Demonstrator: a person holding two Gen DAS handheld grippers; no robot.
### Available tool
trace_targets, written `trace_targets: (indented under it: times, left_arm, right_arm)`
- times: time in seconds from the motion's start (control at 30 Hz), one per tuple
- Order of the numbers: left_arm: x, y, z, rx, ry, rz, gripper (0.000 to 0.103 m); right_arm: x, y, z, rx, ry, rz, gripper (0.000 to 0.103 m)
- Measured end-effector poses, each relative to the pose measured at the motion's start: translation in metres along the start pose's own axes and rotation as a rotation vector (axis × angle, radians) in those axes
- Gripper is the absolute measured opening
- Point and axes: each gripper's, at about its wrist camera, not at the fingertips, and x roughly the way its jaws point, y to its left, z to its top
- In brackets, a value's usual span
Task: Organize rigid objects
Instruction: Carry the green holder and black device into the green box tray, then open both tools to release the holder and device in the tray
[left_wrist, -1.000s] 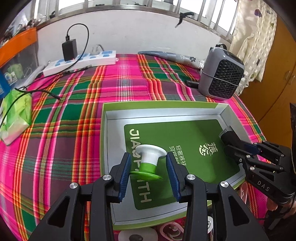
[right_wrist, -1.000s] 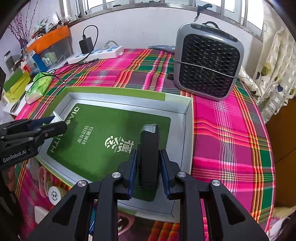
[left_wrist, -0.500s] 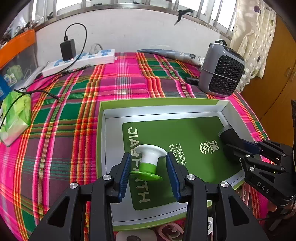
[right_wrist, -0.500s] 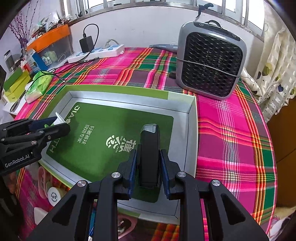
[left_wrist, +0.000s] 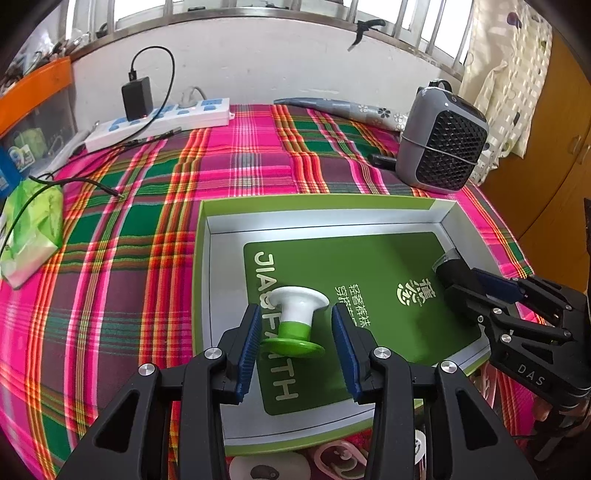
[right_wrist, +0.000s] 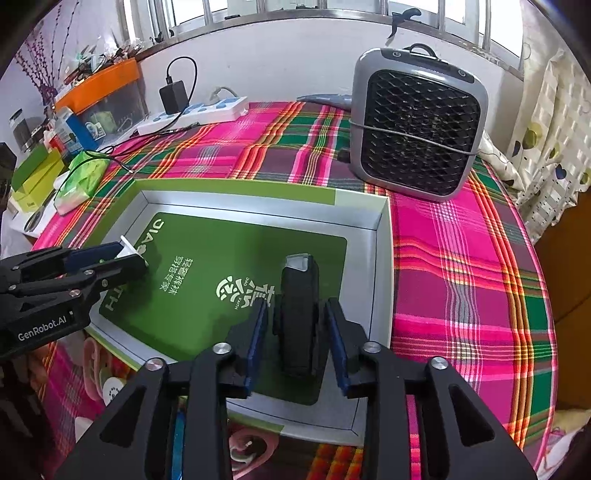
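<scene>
Left wrist view: left tongs released, just widened, white-and-green spool standing between the pads in the green box; pacifiers below the box edge. Right wrist view: right tongs released, just opened, black cylinder lying untouched between them; fan heater close behind.

Bright daylight is admitted through the barred window, which is blown out to white. Soft shadows are cast. Straight lines are bowed and corners blackened by fisheye distortion.
</scene>
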Motion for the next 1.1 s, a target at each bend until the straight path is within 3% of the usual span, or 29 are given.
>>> trace_targets:
  times: [0.6, 1.1]
  left_arm:
    - [-0.047, -0.014, -0.024, 0.026, -0.066, 0.023, 0.042]
    - [-0.09, -0.023, -0.059, 0.024, -0.111, 0.014, 0.042]
  right_arm:
    - [-0.031, 0.003, -0.013, 0.046, -0.059, 0.011, 0.041]
    - [-0.065, 0.011, -0.045, 0.081, -0.098, 0.025, 0.042]
